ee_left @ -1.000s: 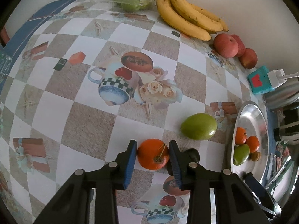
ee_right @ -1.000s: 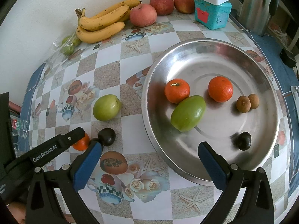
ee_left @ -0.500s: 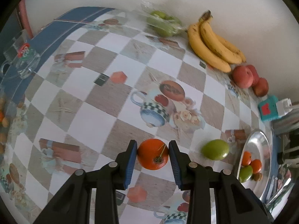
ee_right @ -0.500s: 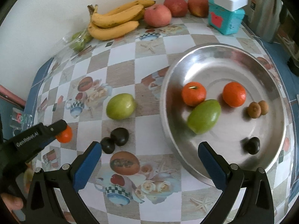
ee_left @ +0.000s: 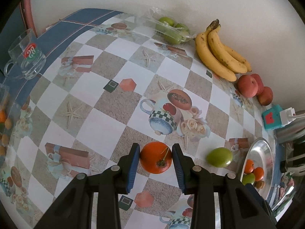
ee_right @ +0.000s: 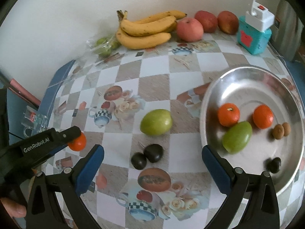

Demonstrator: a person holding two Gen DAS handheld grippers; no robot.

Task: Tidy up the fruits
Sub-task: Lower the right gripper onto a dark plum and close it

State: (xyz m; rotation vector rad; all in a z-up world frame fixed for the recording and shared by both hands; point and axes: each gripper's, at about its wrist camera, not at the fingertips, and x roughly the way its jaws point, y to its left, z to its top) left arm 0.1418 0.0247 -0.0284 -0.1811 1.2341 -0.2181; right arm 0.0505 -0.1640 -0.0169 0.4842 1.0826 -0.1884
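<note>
My left gripper (ee_left: 156, 157) is shut on an orange tangerine (ee_left: 156, 157), lifted above the checkered tablecloth; the right wrist view shows that gripper (ee_right: 77, 139) and the tangerine (ee_right: 77, 143) at the left. My right gripper (ee_right: 152, 158) stands open and empty above two dark round fruits (ee_right: 147, 155) on the cloth. A green mango (ee_right: 156, 121) lies just beyond them. The steel plate (ee_right: 247, 80) at the right holds two tangerines (ee_right: 228, 114), a green mango (ee_right: 237, 137), two small brown fruits (ee_right: 281, 130) and a dark fruit (ee_right: 274, 164).
Along the wall lie bananas (ee_right: 146, 29), three red apples (ee_right: 189, 29), a bag of green fruit (ee_right: 103, 45) and a teal box with a white plug (ee_right: 254, 32). A glass mug (ee_left: 26, 57) stands at the cloth's left edge. A hand (ee_right: 13, 208) shows at lower left.
My left gripper has lifted the tangerine and swung away from the plate; the table looks farther off. The right gripper has drifted left, so the dark fruits now lie between its fingers.
</note>
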